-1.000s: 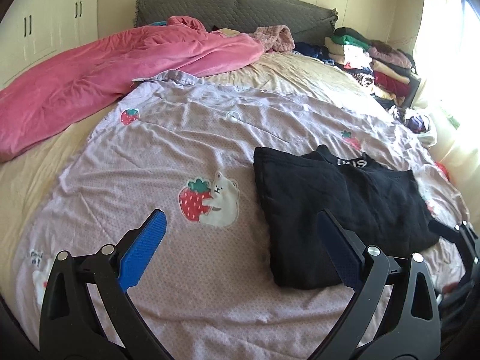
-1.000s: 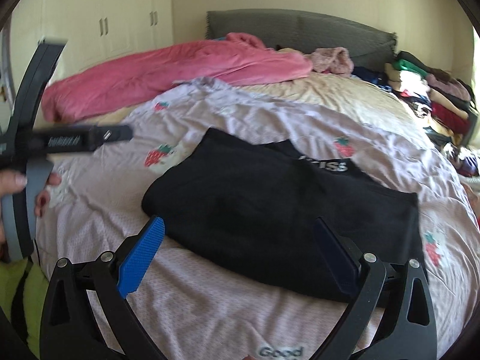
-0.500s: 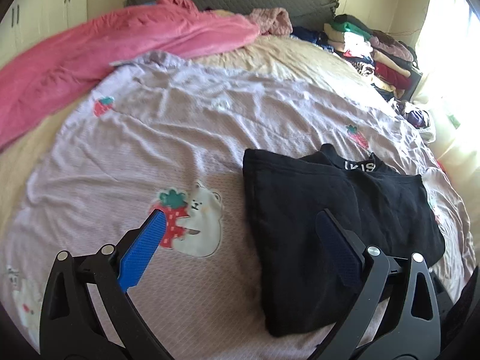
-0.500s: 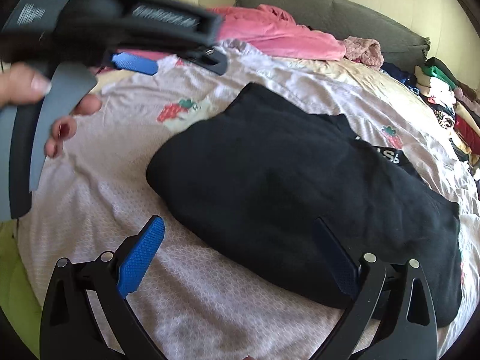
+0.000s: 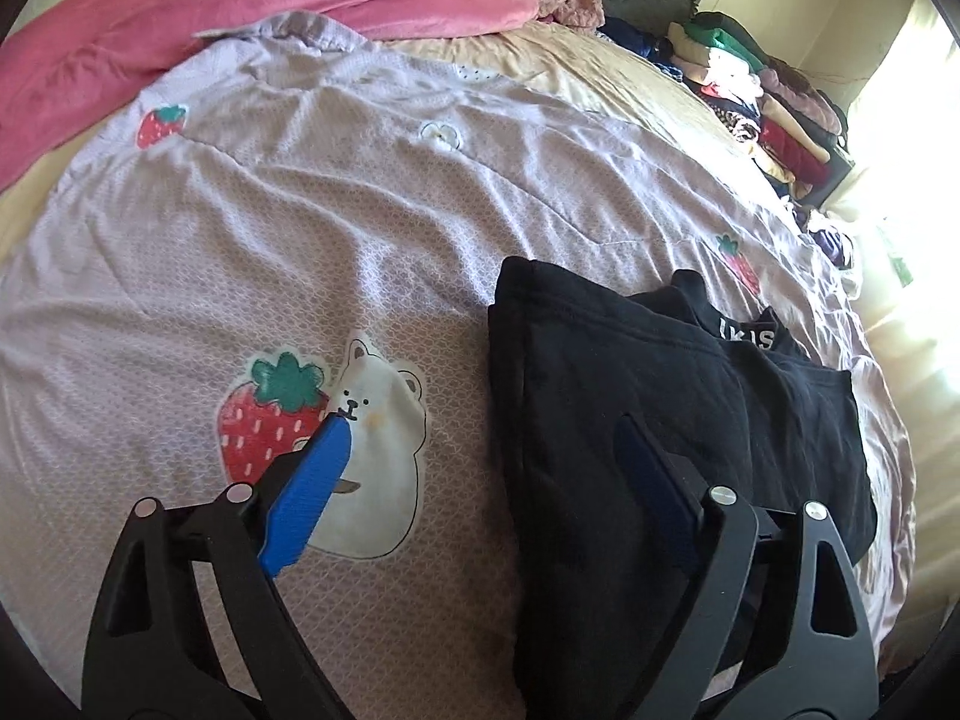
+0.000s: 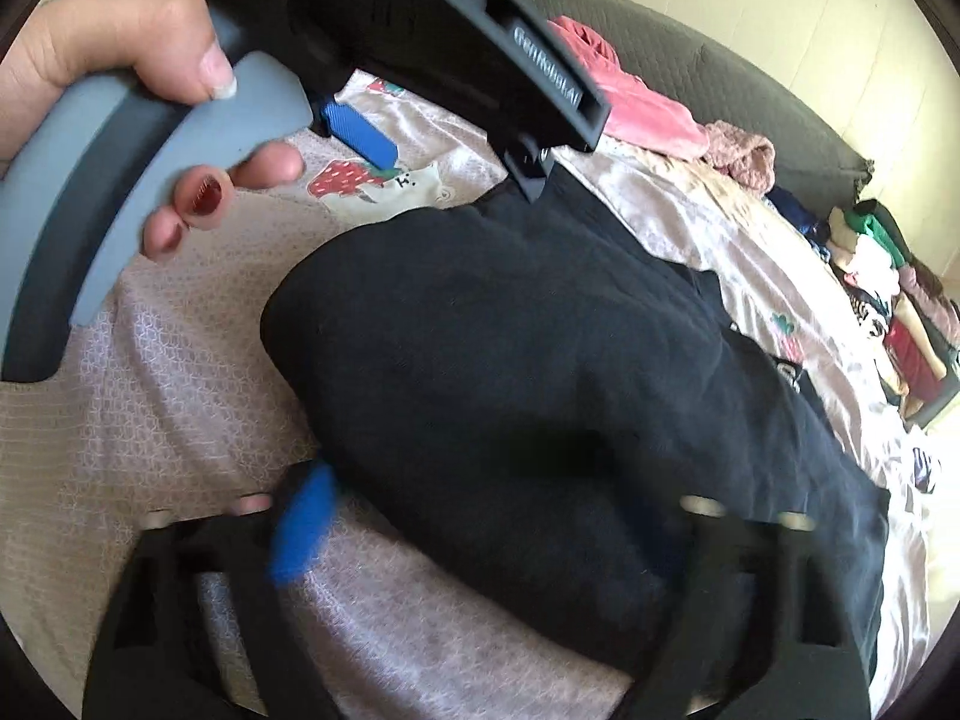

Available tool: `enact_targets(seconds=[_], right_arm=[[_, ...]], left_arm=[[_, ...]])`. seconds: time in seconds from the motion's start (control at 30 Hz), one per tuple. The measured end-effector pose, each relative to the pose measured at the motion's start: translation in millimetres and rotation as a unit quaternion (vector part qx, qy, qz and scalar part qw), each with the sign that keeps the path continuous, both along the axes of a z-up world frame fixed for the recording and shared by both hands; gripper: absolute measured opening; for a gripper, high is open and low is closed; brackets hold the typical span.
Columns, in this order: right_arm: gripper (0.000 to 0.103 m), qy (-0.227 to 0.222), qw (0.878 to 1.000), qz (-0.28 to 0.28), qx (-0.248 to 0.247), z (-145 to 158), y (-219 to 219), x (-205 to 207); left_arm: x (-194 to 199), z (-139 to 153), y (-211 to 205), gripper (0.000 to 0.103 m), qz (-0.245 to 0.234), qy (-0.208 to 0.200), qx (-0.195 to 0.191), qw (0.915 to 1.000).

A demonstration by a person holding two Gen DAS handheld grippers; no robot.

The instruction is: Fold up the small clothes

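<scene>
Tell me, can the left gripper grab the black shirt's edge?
Probably yes. The left gripper, its jaws closing, straddles the near left edge of the folded black shirt, and nothing lies in the way.

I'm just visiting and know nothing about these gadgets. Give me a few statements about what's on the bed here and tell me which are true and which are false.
1. The black garment lies on a lilac sheet printed with strawberries. True.
2. The left tool has both fingers over bare sheet. False: one blue finger is over the strawberry and bear print, the other over the black garment.
3. A pink blanket is bunched at the far side of the bed. True.
4. The black garment hangs lifted in the air. False: it lies flat on the sheet.
5. Folded clothes are stacked at the bed's far right. True.
</scene>
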State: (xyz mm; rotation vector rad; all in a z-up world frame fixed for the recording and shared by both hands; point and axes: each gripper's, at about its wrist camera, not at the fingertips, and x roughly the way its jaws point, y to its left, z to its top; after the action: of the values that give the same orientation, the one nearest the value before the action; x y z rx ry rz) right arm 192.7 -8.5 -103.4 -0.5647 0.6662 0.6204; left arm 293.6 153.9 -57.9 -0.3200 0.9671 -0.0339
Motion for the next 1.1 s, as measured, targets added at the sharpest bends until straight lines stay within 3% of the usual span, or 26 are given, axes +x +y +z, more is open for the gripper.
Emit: enact_targets(seconds=[0.03, 0.07, 0.1, 0.13, 0.4, 0.43, 0.47, 0.5, 0.53, 0.67, 0.93, 1.1], right_arm=[[0.046, -0.005, 1.0, 0.004, 0.002, 2, -1, 1], [0.036, -0.009, 1.0, 0.008, 0.004, 4, -1, 2], [0.016, -0.009, 1.0, 0.012, 0.01, 6, -3, 3], [0.008, 0.001, 0.999, 0.017, 0.027, 9, -6, 6], [0.007, 0.004, 0.992, 0.022, 0.124, 39, -45, 2], [0.007, 0.005, 0.99, 0.021, 0.136, 42, -50, 2], [0.007, 0.004, 0.989, 0.019, 0.144, 45, -54, 1], [0.007, 0.004, 0.988, 0.016, 0.151, 47, -58, 0], [0.007, 0.001, 0.987, 0.014, 0.161, 51, -64, -3], [0.007, -0.007, 0.98, -0.009, 0.2, 62, -92, -7], [0.006, -0.024, 0.955, -0.068, 0.286, 80, -176, -16], [0.006, -0.022, 0.946, -0.106, 0.306, 80, -226, -22]], left_arm=[[1, -2, 1, 0.081, 0.0, 0.002, -0.006, 1.0], [2, -3, 0, 0.078, -0.001, 0.003, -0.013, 0.9999], [3, -4, 0, 0.077, -0.004, 0.005, -0.019, 0.9998], [4, -6, -1, 0.076, -0.005, 0.009, -0.024, 0.9997], [7, -9, -24, 0.075, -0.026, 0.031, -0.122, 0.9917], [8, -9, -29, 0.068, -0.029, 0.035, -0.139, 0.9893], [8, -8, -35, 0.053, -0.031, 0.038, -0.149, 0.9876], [9, -7, -41, 0.044, -0.034, 0.039, -0.153, 0.9869], [9, -2, -49, 0.034, -0.034, 0.036, -0.148, 0.9878], [6, 24, -76, 0.023, -0.038, 0.012, -0.126, 0.9912], [1, 79, -159, 0.022, -0.075, -0.035, -0.08, 0.9934], [4, 87, -211, 0.022, -0.097, -0.041, -0.061, 0.9926]])
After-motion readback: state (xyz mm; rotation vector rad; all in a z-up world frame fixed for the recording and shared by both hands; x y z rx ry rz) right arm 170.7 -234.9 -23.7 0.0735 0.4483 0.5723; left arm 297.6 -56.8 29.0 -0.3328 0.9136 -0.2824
